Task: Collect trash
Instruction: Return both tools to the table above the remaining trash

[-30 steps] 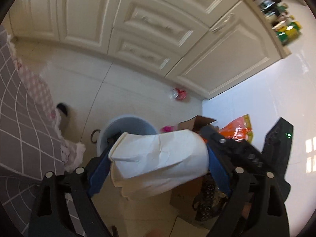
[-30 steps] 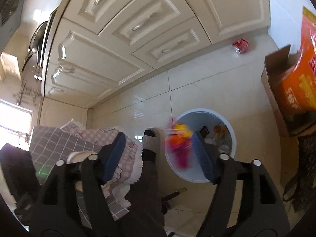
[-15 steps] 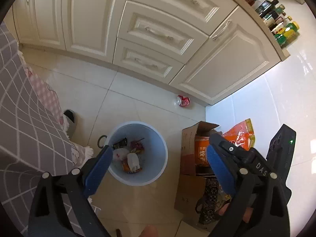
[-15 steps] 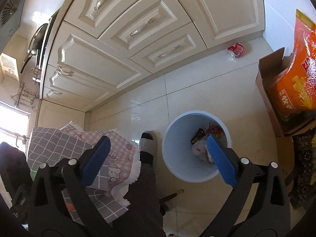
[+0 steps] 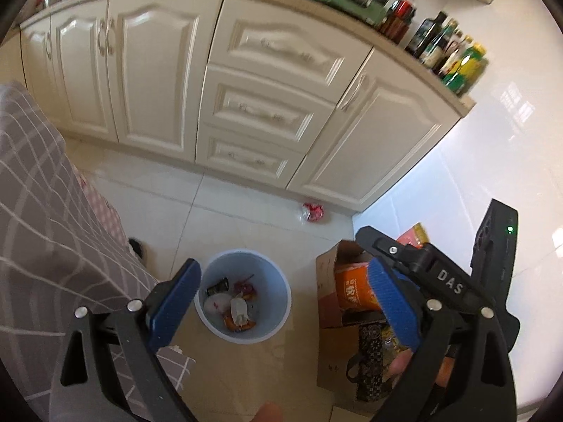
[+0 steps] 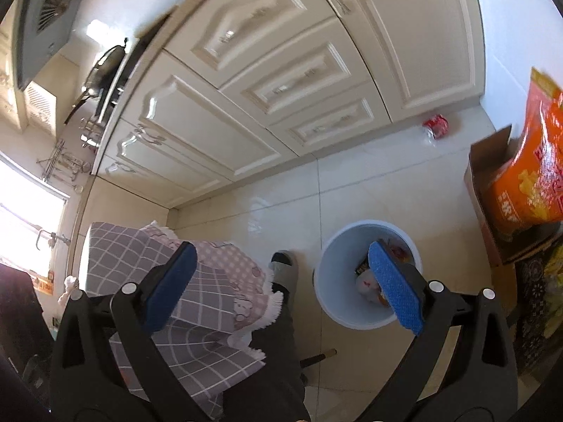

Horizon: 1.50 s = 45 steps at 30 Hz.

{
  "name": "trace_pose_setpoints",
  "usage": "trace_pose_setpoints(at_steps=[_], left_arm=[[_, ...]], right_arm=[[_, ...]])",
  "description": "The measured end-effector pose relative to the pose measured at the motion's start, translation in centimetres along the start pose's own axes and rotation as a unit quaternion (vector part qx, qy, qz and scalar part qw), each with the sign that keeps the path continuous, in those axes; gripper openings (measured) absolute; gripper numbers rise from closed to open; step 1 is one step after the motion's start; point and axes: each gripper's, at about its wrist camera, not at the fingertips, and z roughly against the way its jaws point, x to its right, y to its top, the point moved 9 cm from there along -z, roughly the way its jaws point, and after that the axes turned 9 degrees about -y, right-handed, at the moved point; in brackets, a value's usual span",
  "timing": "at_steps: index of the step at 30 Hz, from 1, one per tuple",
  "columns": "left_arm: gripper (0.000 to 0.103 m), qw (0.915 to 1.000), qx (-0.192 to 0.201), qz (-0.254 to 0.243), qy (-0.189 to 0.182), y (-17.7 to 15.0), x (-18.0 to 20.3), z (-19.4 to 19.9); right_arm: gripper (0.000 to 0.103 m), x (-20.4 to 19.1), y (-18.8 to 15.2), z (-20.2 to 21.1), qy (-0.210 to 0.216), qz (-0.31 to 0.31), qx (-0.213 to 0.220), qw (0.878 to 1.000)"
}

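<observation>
A pale blue bin stands on the tiled floor, holding a white crumpled paper, a carton and colourful wrappers. My left gripper hangs high above it, open and empty. My right gripper is also open with nothing between its blue pads, its right finger overlapping the bin. A red crushed can lies on the floor by the cabinet base.
Cream cabinets run along the back. A cardboard box with an orange bag stands right of the bin. A checked cloth hangs at the left. A person's slippered foot is beside the bin.
The white paper left my left gripper and the colourful wrapper left my right one; both now lie in the bin. Both grippers opened and rose away from the bin.
</observation>
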Motion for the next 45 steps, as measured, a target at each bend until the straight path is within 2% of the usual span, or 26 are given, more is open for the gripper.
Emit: trace_pose_setpoints(at_steps=[5,10,18,24,29,35,39,42,45], left_arm=[[0.093,0.9987,0.047,-0.019,0.009,1.2,0.5,5.6],[0.093,0.9945,0.098,-0.029,0.026,2.4,-0.7,12.3],[0.095,0.9829,0.166,-0.040,0.068,3.4,-4.1,22.6],[0.095,0.9725,0.205,-0.043,0.101,3.8,-7.1,29.1],[0.095,0.9652,0.217,-0.050,0.137,3.4,-9.1,33.3],[0.095,0.9528,0.239,-0.032,0.184,2.3,-13.6,40.3],[0.095,0.9428,0.257,-0.010,0.212,1.2,-17.2,44.8],[0.095,0.9373,0.251,-0.007,0.242,0.2,-19.9,46.3],[0.095,0.9372,0.244,0.009,0.249,-0.8,-22.7,47.0]], right_arm=[[0.096,-3.8,0.4,3.6,0.009,0.030,0.032,0.999],[0.097,-8.7,0.1,7.2,0.017,0.078,0.064,0.995],[0.097,-16.7,-1.8,11.4,0.032,0.148,0.101,0.983],[0.097,-23.0,-4.2,13.0,0.046,0.199,0.113,0.972],[0.097,-27.5,-6.1,14.3,0.060,0.221,0.112,0.967],[0.097,-34.6,-9.6,16.1,0.090,0.275,0.111,0.951],[0.097,-39.1,-12.9,15.8,0.094,0.326,0.103,0.935],[0.097,-41.7,-15.1,14.7,0.097,0.363,0.095,0.922],[0.097,-43.6,-17.1,13.2,0.096,0.392,0.080,0.911]])
